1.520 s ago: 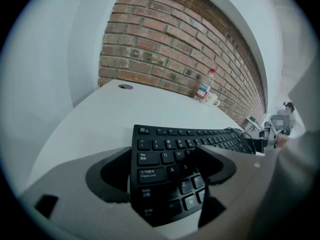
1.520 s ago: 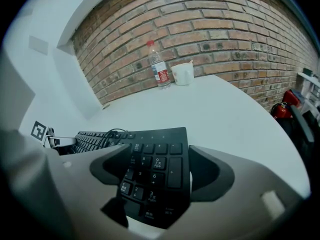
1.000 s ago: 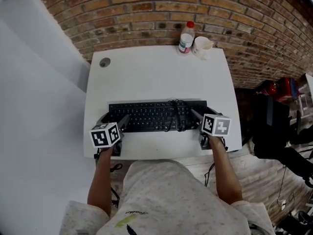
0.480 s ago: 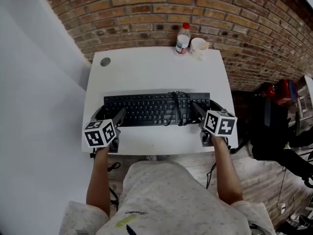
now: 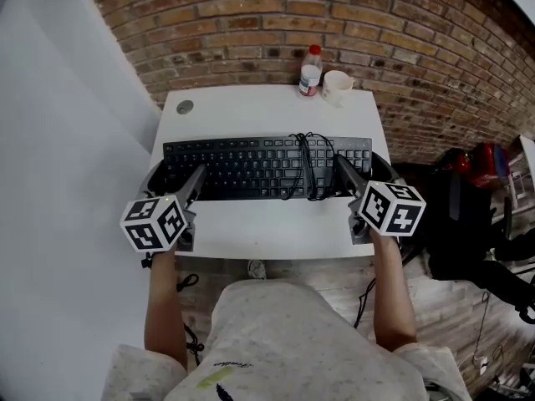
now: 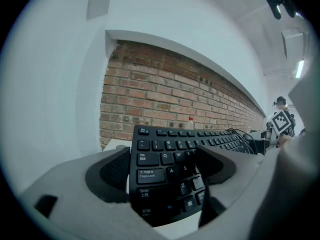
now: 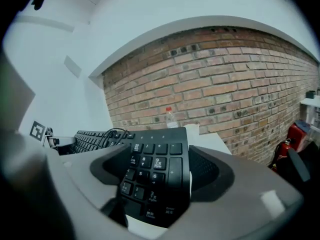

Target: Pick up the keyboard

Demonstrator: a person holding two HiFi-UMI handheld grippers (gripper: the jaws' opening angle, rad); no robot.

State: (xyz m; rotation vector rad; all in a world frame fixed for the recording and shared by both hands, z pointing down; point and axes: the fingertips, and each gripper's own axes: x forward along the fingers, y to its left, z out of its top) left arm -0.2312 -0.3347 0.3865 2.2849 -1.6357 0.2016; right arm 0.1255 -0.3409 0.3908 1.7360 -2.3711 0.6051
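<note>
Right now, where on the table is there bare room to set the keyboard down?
Bare table lies behind the keyboard, from the grommet hole to the bottle, plus a strip along the near edge. The back right is crowded: bottle and cup stand together.

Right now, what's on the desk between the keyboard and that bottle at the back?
Nothing: the head view shows only bare white desk between the keyboard and the bottle. The cup stands beside the bottle, off that stretch.
</note>
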